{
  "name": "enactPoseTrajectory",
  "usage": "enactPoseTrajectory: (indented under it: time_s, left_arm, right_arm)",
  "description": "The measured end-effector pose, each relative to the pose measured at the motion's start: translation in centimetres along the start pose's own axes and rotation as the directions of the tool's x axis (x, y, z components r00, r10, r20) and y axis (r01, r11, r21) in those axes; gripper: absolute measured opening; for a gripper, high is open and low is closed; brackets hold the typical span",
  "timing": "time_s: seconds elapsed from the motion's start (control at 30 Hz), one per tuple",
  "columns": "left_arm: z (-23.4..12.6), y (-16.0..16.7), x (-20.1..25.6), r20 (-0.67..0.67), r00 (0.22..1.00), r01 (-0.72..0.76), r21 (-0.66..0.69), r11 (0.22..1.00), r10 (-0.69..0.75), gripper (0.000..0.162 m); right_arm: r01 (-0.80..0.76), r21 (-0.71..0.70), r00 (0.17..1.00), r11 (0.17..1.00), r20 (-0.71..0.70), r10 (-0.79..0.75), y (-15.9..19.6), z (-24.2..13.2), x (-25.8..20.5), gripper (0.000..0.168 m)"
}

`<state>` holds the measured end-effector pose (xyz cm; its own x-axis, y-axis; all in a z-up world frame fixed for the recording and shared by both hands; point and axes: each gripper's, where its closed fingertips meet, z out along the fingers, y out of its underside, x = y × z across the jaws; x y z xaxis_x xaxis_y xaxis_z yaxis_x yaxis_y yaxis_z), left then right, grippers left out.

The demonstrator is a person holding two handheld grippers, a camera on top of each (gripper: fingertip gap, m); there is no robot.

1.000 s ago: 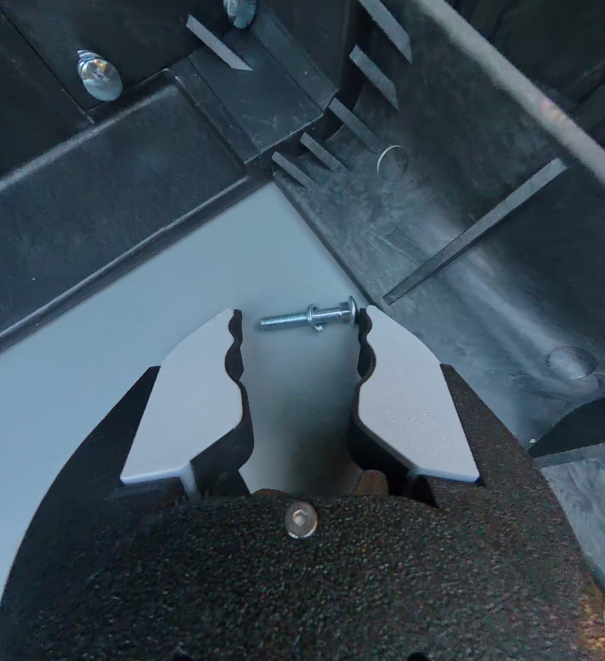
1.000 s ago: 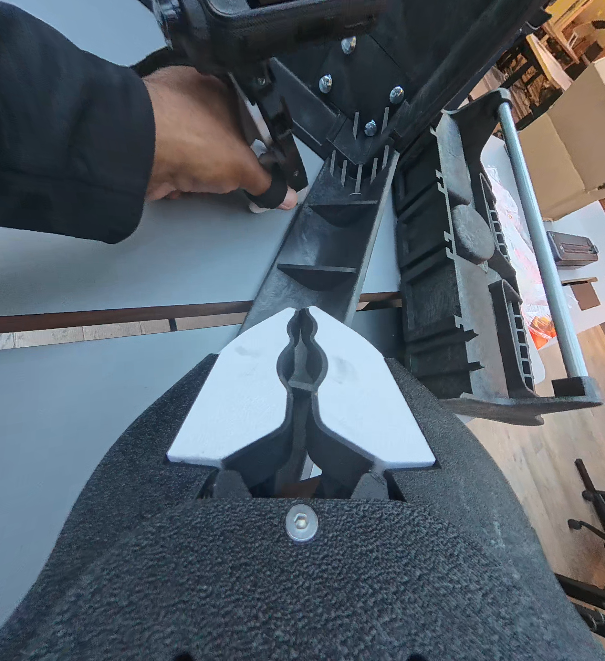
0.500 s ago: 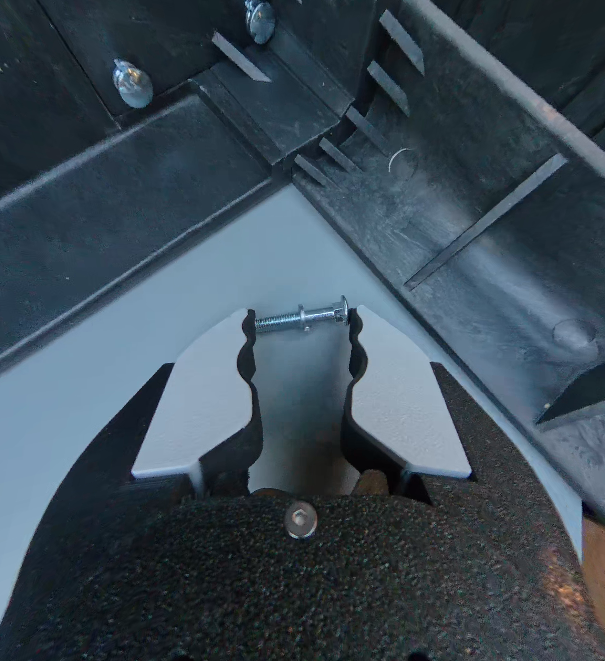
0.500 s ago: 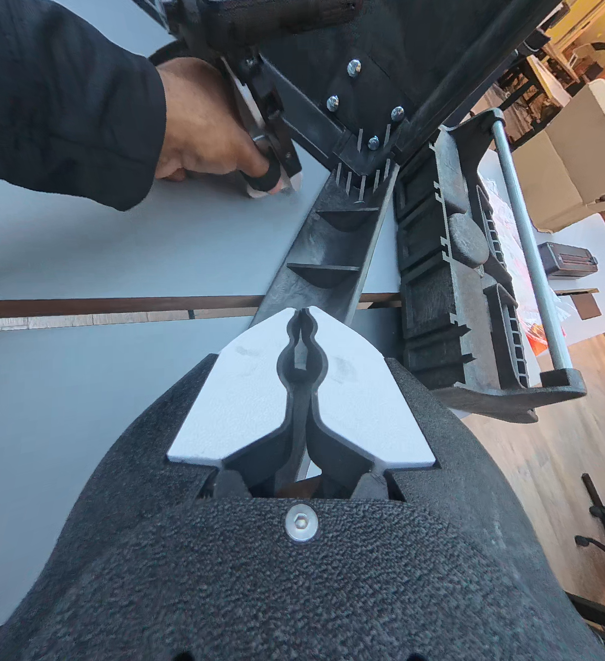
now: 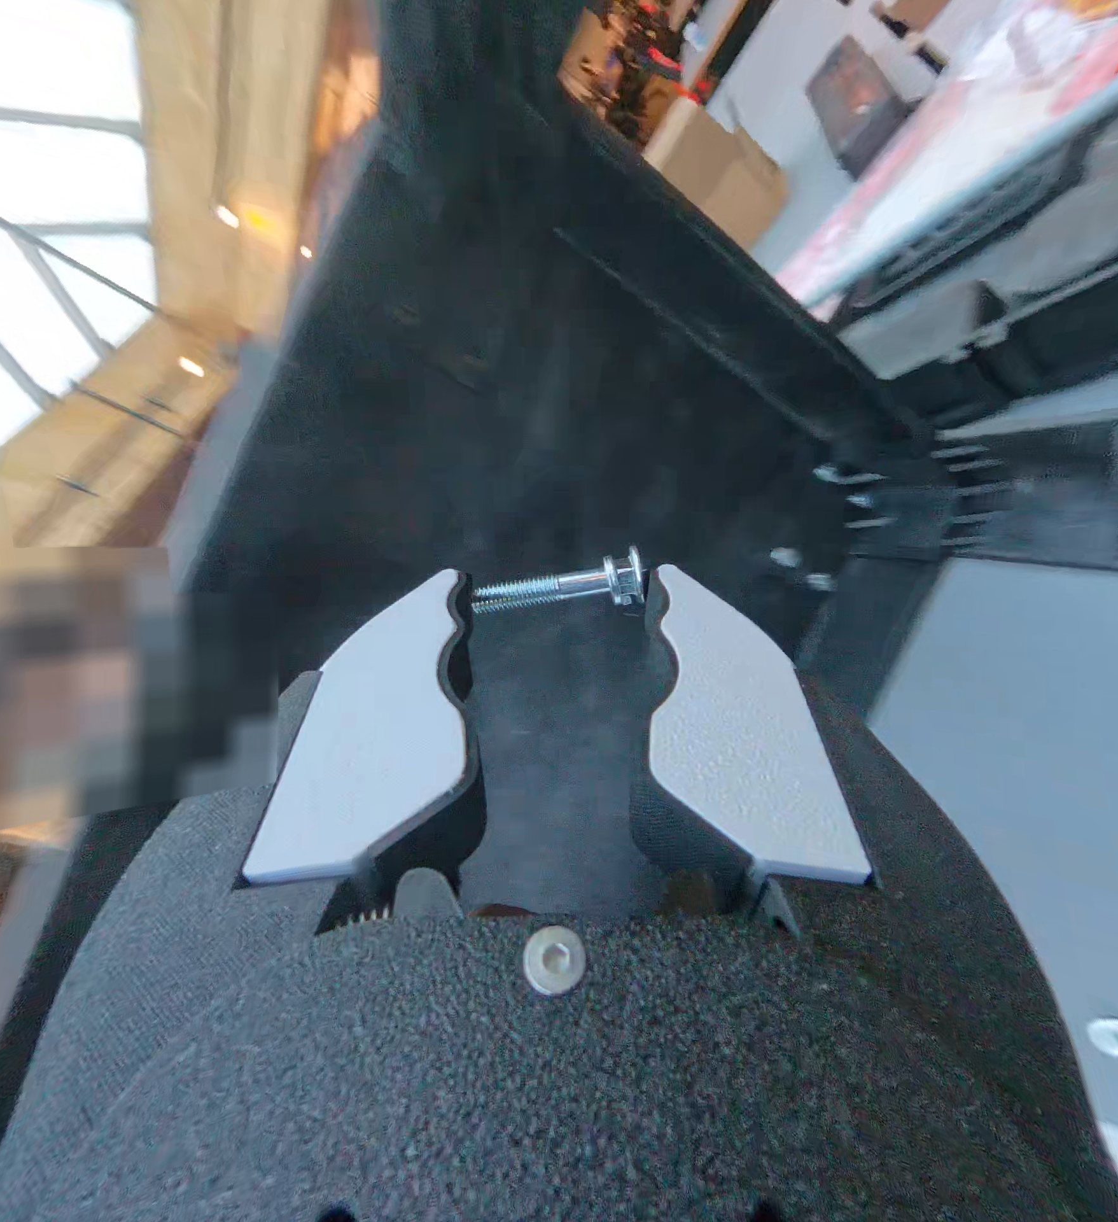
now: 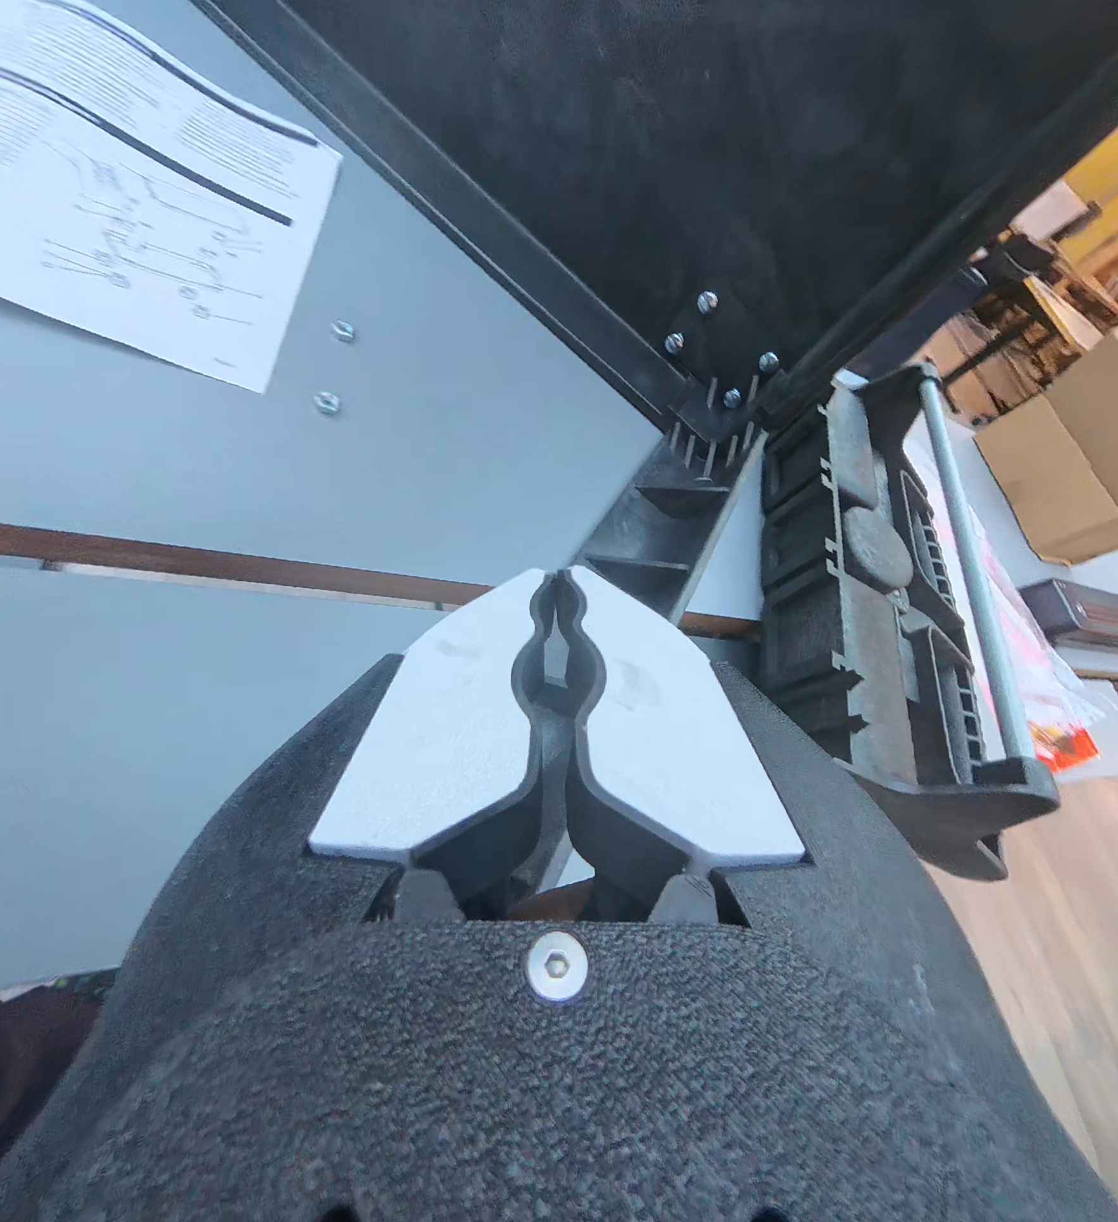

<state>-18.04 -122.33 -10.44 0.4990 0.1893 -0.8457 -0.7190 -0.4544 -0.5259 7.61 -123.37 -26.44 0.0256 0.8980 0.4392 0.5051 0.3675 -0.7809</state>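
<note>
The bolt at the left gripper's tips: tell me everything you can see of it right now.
The bolt is silver metal with a threaded shank, a smooth section, and a nut or flanged head at its right end. It lies crosswise, spanning the fingertips of the left gripper, pinched end to end, with the black panel behind it. Slight blur doubles the threads.

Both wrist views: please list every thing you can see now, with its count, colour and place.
bolt: one, silver, lengthwise between the left gripper's fingertips.
black panel: one, large, tilted above the grey table.
corner bolts: four, silver, at the panel's corner bracket.
ribbed bar: one, black, ahead of the right gripper.
black moulded part: one, with a grey metal rod, at the right.
paper sheet: one, white, printed, on the table at upper left.
nuts: two, silver, beside the sheet.
grey table: under everything.
left gripper: clamps the bolt.
right gripper: shut, empty.
</note>
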Motion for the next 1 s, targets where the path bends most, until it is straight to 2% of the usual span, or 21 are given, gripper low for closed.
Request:
enactPoseTrajectory:
  time_s: [0.07,0.17,0.23,0.33,0.43,0.57,0.67,0.77,0.93,1.0]
  left_arm:
    - [-3.0,-2.9,-4.4,0.092,0.99,-0.106,0.006,0.994,0.105,0.051]
    - [-8.1,-8.7,-9.3,0.214,0.93,-0.304,-0.008,0.953,0.299,0.051]
    - [-11.9,-12.9,-11.2,0.265,0.901,-0.35,-0.027,0.936,0.344,0.051]
    - [-16.6,-18.4,-10.5,0.28,0.879,-0.387,-0.06,0.92,0.387,0.051]
    - [-20.8,-22.4,-6.3,0.258,0.9,-0.348,-0.059,0.936,0.351,0.051]
    - [-25.9,-24.2,0.2,0.214,0.958,-0.172,-0.093,0.981,0.188,0.051]
    - [-29.4,-24.4,4.7,0.149,0.971,-0.164,-0.154,0.974,0.186,0.051]
    - [-31.9,-24.6,9.1,0.015,0.975,-0.217,-0.155,0.964,0.222,0.051]
    - [-34.5,-23.7,13.2,-0.141,0.976,-0.184,-0.126,0.975,0.166,0.051]
    - [-35.1,-23.5,14.3,-0.188,0.969,-0.178,-0.094,0.979,0.158,0.051]
  right_arm:
    - [-0.001,0.039,0.998,0.999,0.055,-0.001,-0.3,-1.1,-0.8,0.003]
    - [0.018,0.102,0.988,0.995,0.148,-0.033,-0.7,-3.1,-2.2,0.003]
    - [0.032,0.141,0.974,0.99,0.218,-0.063,-0.7,-4.8,-2.8,0.003]
    - [0.035,0.184,0.937,0.982,0.335,-0.096,-0.2,-7.6,-3.5,0.004]
    - [-0.012,0.182,0.866,0.983,0.493,-0.081,0.4,-10.2,-4.8,0.012]
    - [-0.123,0.118,0.67,0.985,0.742,-0.005,-0.5,-15.3,-6.9,0.028]
    - [-0.197,0.085,0.469,0.977,0.883,0.017,-1.9,-20.0,-7.1,0.044]
    - [-0.25,0.075,0.299,0.965,0.954,0.003,-3.9,-24.1,-6.6,0.049]
    - [-0.331,0.068,0.173,0.941,0.985,-0.01,-8.2,-26.8,-6.2,0.049]
    - [-0.38,0.083,0.155,0.921,0.988,-0.025,-10.0,-27.2,-6.4,0.043]
